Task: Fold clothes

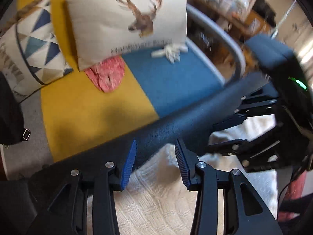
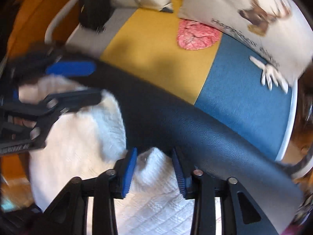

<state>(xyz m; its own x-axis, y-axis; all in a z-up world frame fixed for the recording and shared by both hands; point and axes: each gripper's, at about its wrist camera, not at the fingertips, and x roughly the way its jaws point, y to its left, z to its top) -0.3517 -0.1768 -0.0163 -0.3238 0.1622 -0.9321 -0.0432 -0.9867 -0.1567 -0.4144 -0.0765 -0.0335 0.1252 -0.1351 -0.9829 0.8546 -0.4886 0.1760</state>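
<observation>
While the left gripper (image 1: 155,163) gaped empty, the right gripper (image 2: 154,173) straddled, unclamped, the soft, light white knit's (image 2: 156,211) raised fold at six o'clock, the likeliest handhold.

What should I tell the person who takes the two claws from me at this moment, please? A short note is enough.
Left claw: open, nothing between its pads; it hangs over the white knitted garment at the dark padded edge.
Right claw: open, a raised fold of the garment stands between its pads, not clearly pinched.
The garment lies bunched in front of the yellow and blue seat. A pink cloth lies under the deer cushion.
Done: no neat fold shows yet.
Left: grip the garment, spread it and fold it.
</observation>
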